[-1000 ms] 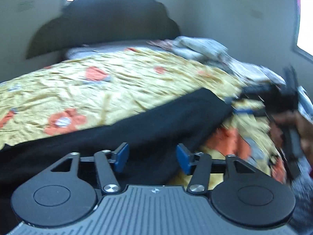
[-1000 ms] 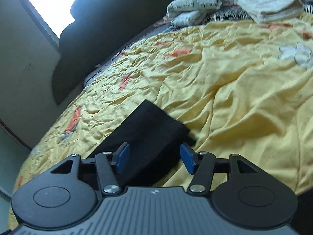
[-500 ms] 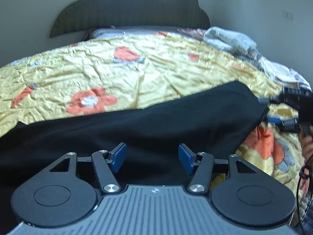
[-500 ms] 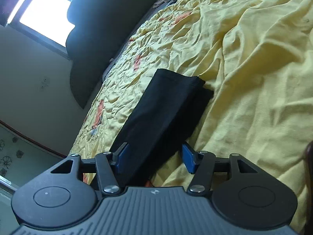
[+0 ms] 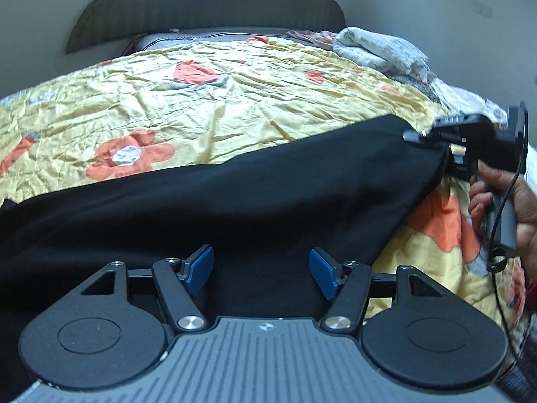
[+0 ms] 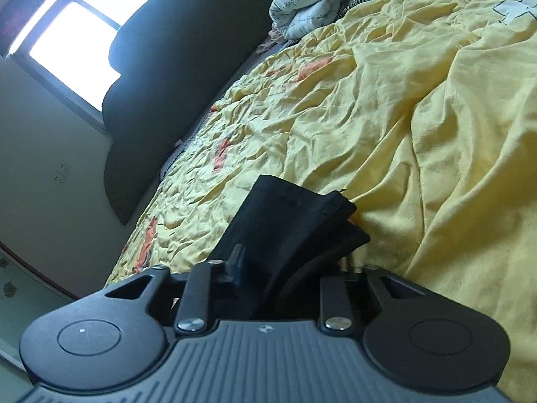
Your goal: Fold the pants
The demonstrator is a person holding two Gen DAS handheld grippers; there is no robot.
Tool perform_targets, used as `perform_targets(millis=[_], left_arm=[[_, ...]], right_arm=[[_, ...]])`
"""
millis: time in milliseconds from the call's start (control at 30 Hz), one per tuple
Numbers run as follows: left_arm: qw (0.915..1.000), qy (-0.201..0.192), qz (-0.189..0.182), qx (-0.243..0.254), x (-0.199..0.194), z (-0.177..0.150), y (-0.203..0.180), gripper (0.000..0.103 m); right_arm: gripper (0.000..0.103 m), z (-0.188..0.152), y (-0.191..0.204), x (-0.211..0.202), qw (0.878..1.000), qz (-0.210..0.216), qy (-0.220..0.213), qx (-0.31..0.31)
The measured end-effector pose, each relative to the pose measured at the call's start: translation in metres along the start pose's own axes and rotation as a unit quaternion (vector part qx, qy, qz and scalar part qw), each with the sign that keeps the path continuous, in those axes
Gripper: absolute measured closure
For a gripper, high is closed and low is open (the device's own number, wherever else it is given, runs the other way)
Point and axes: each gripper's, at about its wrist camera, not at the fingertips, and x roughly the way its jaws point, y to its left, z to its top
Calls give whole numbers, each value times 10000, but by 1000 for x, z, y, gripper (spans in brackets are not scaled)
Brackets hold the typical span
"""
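Black pants [image 5: 235,201] lie stretched across a yellow flowered bedspread [image 5: 218,94]. My left gripper [image 5: 261,270] is open, its blue pads just above the near edge of the pants. My right gripper [image 6: 288,268] is around the leg-end of the pants [image 6: 288,215]; its left blue pad shows, the right one is hidden by fabric that fills the gap. In the left wrist view the right gripper [image 5: 433,141] sits at the far right end of the pants, held by a hand.
A dark headboard [image 5: 201,6] stands at the head of the bed. Folded white laundry [image 5: 379,47] is piled at the far right corner, also in the right wrist view [image 6: 312,3]. A bright window [image 6: 77,33] is on the wall.
My right gripper has moved forward onto the leg-end of the pants, which now fills its jaws. My left gripper came lower and closer over the pants' near edge, still open.
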Motion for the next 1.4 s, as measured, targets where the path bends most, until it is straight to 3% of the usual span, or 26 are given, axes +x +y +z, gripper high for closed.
perform_targets(millis=[133,233,367,500,700,800,900,1000,1100,1167,1267,1333,1400], left_arm=[[9990,13,-82,-430,0,6,16,34],[9956,80,-316,-878,1,11,30,33],[9809,160,-846,-1745,5,18,51,32],[9474,278,-1576,-2771,16,23,71,32],[8824,232,-2576,-3931,38,35,81,30],[8526,274,-2988,-4279,50,41,78,27],[8360,311,-3124,-4500,58,44,75,26],[8312,366,-3095,-4604,64,43,74,26],[8295,411,-3032,-4672,70,41,76,26],[8294,449,-2966,-4712,73,38,78,26],[8262,478,-2950,-4776,75,33,82,37],[8291,471,-2942,-4732,74,32,83,63],[8474,374,-2794,-4500,68,34,83,82]], right_arm=[[95,-1,8,1,9997,-73,-69,-237],[96,-5,32,-5,9952,-134,-201,-947],[96,-22,82,-16,9698,-122,-397,-2401],[96,-47,118,-20,9393,2,-392,-3409],[96,-90,147,-22,9058,195,-202,-4227],[95,-116,160,-31,8769,208,-216,-4797],[95,-144,170,-41,8401,270,-292,-5409],[95,-172,177,-49,8001,295,-354,-5981],[95,-192,182,-58,7754,449,-359,-6288],[95,-199,184,-64,7722,580,-348,-6317],[95,-201,185,-69,7814,728,-318,-6189],[95,-201,185,-69,7843,770,-280,-6149],[95,-202,185,-68,7850,760,-230,-6144]])
